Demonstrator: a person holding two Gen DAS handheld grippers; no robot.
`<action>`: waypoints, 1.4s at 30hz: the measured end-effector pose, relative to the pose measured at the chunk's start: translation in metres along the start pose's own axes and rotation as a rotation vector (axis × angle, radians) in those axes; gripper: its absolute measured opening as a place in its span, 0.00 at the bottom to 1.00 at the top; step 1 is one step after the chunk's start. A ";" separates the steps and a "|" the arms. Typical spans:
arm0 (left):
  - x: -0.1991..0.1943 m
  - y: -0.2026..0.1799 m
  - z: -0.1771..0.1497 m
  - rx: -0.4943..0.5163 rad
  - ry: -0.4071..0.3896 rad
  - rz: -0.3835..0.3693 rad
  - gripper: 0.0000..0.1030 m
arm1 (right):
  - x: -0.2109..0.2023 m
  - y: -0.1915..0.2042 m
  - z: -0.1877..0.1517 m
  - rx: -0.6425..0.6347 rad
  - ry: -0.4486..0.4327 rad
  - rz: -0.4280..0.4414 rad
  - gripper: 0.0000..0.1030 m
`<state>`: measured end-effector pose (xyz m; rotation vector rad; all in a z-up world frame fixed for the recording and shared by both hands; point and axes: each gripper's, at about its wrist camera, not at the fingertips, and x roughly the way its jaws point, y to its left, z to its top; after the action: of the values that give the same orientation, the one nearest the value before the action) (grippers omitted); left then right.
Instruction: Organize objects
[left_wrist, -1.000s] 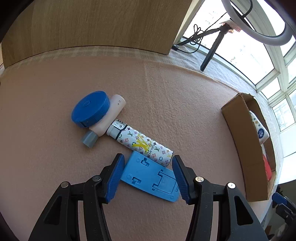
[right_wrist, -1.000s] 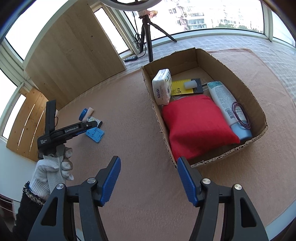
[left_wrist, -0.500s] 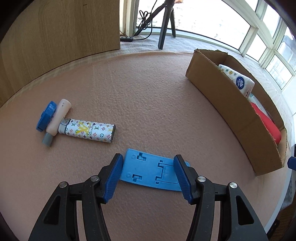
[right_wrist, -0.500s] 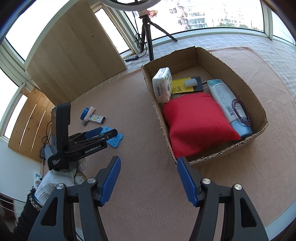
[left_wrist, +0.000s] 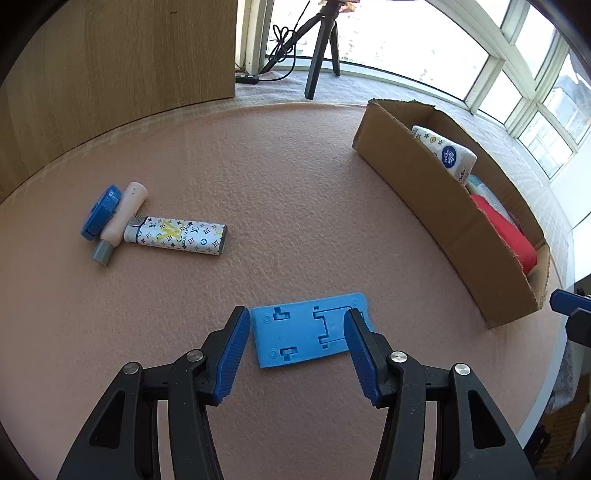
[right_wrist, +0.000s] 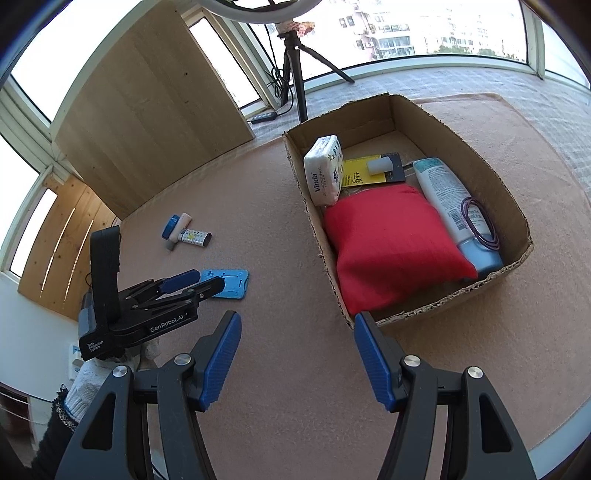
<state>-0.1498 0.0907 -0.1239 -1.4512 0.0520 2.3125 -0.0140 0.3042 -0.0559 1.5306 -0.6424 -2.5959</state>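
Working toward the blue plastic phone stand (left_wrist: 308, 334), which is lying flat on the pinkish table mat (left_wrist: 295, 206), well apart from the cardboard box (left_wrist: 443, 218) on its right. We are judging it light, stiff and thin, with a smooth face that could slide on the mat; being so flat, it is offering little height to pinch, so we are favouring a grip across its short edges, pads low against the mat.

The left gripper (left_wrist: 293, 349) is standing open, its jaws spread about as wide as the stand is long. One blue pad (left_wrist: 232, 350) is sitting just beside the stand's left end; the other is overlapping its right end in the left wrist view. We cannot tell whether either is touching yet. Nothing is held.

The right gripper (right_wrist: 297, 360) is hanging open and empty, near the box's front corner.
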 end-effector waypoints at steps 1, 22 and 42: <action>0.000 0.001 0.005 -0.016 -0.006 -0.014 0.55 | 0.001 0.001 0.000 -0.001 0.002 0.002 0.58; 0.011 0.001 -0.016 -0.019 0.108 -0.167 0.53 | 0.002 0.006 -0.006 -0.001 0.021 0.013 0.58; -0.003 -0.029 -0.055 -0.064 0.088 -0.167 0.35 | 0.060 0.049 -0.004 -0.067 0.174 0.127 0.46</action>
<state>-0.0916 0.1033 -0.1414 -1.5267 -0.1152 2.1348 -0.0480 0.2431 -0.0884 1.6155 -0.6078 -2.3374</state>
